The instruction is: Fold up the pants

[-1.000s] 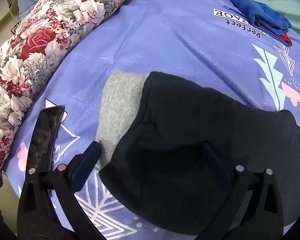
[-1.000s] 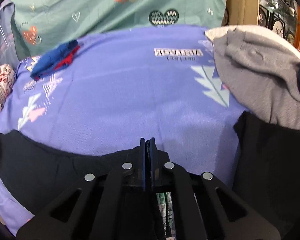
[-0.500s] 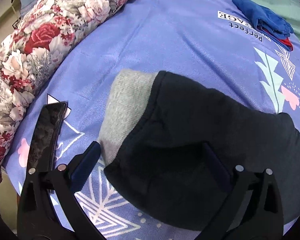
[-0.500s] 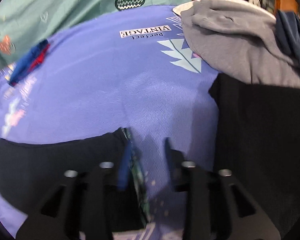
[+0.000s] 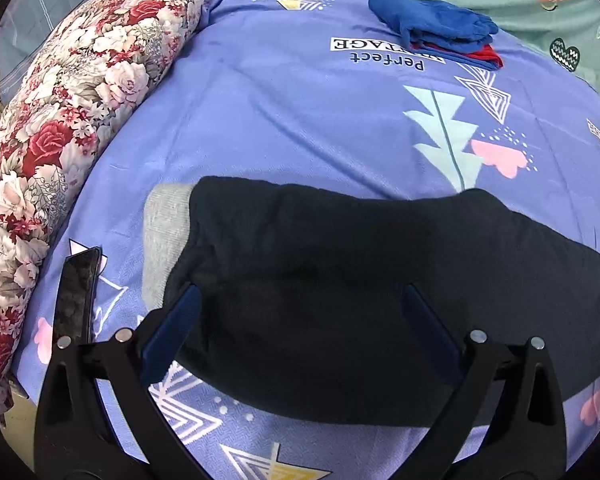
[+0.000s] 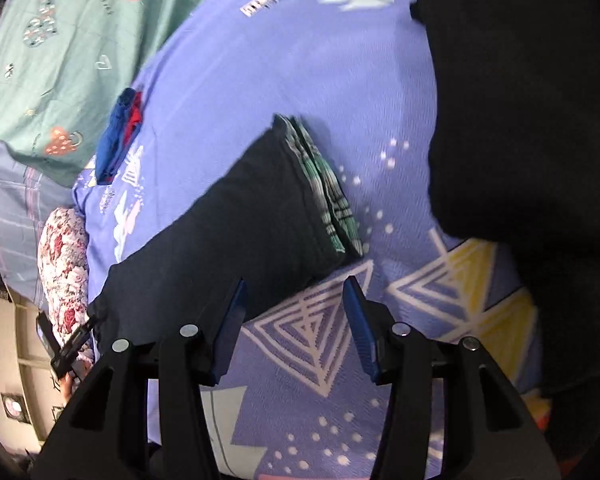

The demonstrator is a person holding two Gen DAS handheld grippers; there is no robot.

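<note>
Having been released by the right gripper [image 6: 294,320], now half open and empty, the folded pants [image 6: 236,236] are to be regripped for another fold; the left gripper [image 5: 300,320] stands wide over them

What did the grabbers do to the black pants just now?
The right gripper let go: its jaws have just been opening and now hold nothing, with the folded black pants lying flat on the purple sheet. The left gripper stayed open over the pants. The blue clothes stayed put.
</note>
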